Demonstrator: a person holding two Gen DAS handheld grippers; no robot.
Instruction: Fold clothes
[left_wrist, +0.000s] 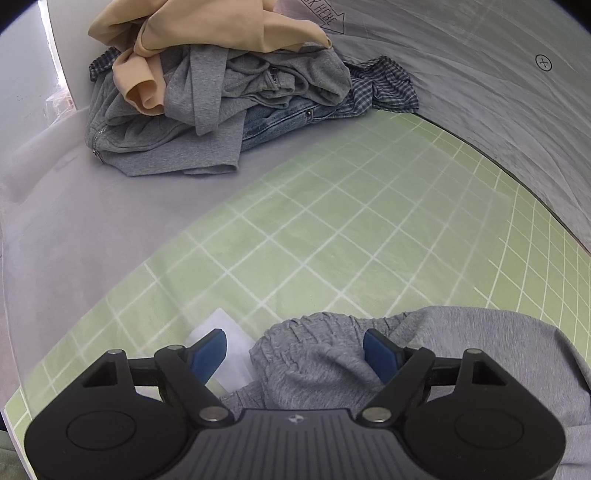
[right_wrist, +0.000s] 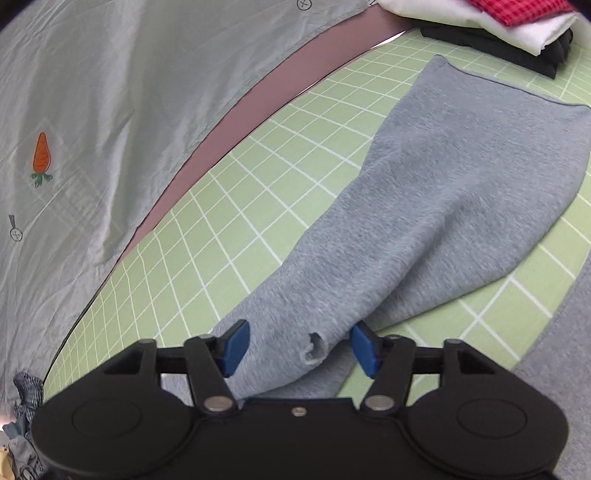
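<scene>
Grey sweatpants (right_wrist: 443, 192) lie spread on the green grid mat (right_wrist: 258, 166), one leg stretching to the far right in the right wrist view. My right gripper (right_wrist: 299, 349) is open, its blue pads either side of a bunched edge of the grey fabric. In the left wrist view the gathered elastic waistband (left_wrist: 314, 347) of the grey sweatpants (left_wrist: 480, 354) sits between the blue pads of my left gripper (left_wrist: 295, 354), which is open. A white label (left_wrist: 232, 350) lies beside the waistband, under the left pad.
A heap of unfolded clothes (left_wrist: 221, 92), beige, grey, denim and checked, sits at the far left of the mat (left_wrist: 332, 229). Folded clothes (right_wrist: 517, 29), white, red-checked and dark, are stacked at the far right. A grey sheet with a carrot print (right_wrist: 42, 157) lies behind.
</scene>
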